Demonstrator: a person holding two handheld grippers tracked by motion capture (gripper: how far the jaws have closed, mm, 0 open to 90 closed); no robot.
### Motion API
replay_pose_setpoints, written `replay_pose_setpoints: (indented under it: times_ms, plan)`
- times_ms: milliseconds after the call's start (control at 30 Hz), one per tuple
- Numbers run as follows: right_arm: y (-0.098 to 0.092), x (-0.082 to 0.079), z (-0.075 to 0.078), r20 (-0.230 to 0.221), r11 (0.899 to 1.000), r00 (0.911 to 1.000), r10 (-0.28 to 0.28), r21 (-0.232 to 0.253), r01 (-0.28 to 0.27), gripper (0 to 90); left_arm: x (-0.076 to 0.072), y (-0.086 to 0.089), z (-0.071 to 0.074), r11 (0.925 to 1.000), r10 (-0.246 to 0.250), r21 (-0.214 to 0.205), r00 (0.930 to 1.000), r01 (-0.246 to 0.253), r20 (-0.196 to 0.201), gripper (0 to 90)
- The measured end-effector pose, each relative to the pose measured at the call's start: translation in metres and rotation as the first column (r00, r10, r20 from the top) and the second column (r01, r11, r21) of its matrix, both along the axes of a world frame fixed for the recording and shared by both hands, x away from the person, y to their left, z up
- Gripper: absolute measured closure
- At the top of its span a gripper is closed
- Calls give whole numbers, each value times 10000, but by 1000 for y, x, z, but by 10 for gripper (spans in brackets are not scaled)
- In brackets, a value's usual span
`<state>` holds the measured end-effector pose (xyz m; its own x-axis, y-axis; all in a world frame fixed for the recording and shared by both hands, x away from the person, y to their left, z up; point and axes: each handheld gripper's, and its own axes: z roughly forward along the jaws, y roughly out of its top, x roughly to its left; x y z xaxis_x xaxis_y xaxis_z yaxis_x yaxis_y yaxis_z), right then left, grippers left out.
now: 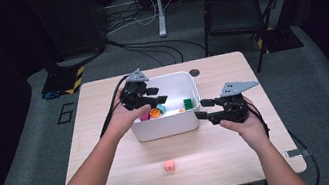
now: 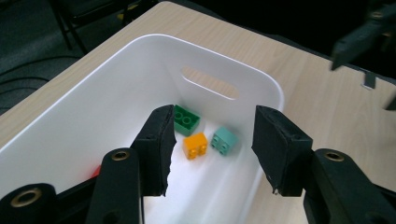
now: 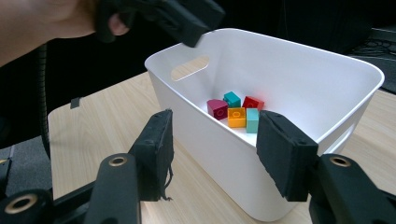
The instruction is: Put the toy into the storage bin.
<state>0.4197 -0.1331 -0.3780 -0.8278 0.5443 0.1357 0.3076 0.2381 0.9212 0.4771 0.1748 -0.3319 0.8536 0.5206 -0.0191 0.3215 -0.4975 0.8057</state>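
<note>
High view showed the left hand-held gripper (image 1: 157,95) apart and empty over the white bin (image 1: 165,125); the right hand-held gripper (image 1: 201,108) waited apart. Next likely needed grabbing the pink brick (image 1: 170,166).

a dark room: grey carpet (image 1: 31,125), black folding chair (image 1: 234,7), floor cables (image 1: 144,45).

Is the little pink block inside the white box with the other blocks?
No, the pink block lies by itself on the wooden table, in front of the white box, nearer the person.
</note>
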Motion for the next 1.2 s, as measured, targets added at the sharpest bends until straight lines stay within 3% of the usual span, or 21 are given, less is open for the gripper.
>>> replay_pose_setpoints:
  times_ms: [233,567,800,933,1200]
  plan:
    - [3,-2,0,66,9999,9999,109,-45,-108,457,-42,16,-12,9993,-385,22,9993,385,-28,463]
    - [6,0,-3,-41,9998,9999,123,-155,-124,456,-75,33,-51,9988,-491,-58,9988,490,-83,452]
    - [9,-1,-4,-39,9997,9999,141,-201,-142,456,-89,35,-80,9980,-631,-101,9978,629,-187,459]
    - [10,-1,-4,-58,9996,9999,162,-246,-163,456,-93,33,-96,9982,-595,34,9971,597,-471,461]
    - [11,-1,-5,-96,9996,9999,123,-271,-126,455,-101,28,-125,9952,-955,158,9931,967,-678,472]
